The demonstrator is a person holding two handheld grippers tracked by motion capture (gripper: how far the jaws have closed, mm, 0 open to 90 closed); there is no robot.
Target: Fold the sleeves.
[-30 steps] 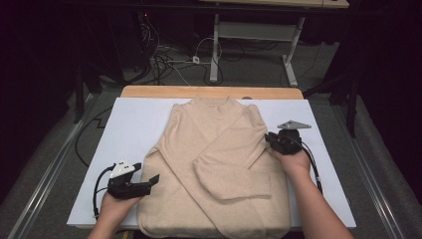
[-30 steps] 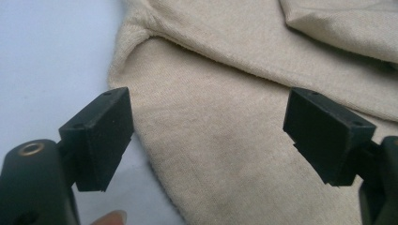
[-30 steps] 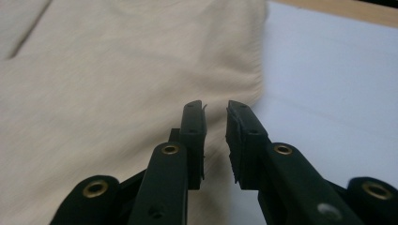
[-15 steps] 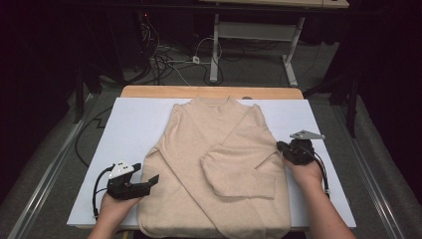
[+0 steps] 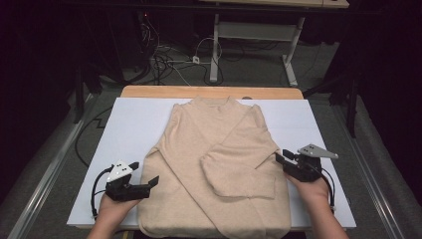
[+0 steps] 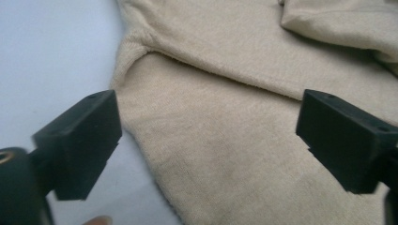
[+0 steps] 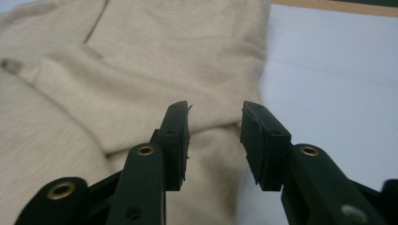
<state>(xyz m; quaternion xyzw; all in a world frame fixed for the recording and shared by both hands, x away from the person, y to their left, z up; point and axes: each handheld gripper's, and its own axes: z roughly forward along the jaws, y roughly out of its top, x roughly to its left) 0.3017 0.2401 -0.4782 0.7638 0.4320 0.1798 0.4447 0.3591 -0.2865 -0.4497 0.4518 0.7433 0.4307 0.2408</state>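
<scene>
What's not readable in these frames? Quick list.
- Sweater hem, high view: cut off by the bottom edge, beyond the sheet.
- Sweater body under the folded sleeve, high view: hidden by that sleeve.
- Collar, left gripper view: outside the frame; only the side edge and armpit fold show.
- Whether the left gripper touches the cloth, high view: too small to tell.
- Near cloth, right gripper view: hidden behind the right gripper.

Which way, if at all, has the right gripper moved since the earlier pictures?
Yes. The right gripper has drawn off the sweater toward the white board's right edge. Its jaws have just been opening, with nothing between them.
</scene>
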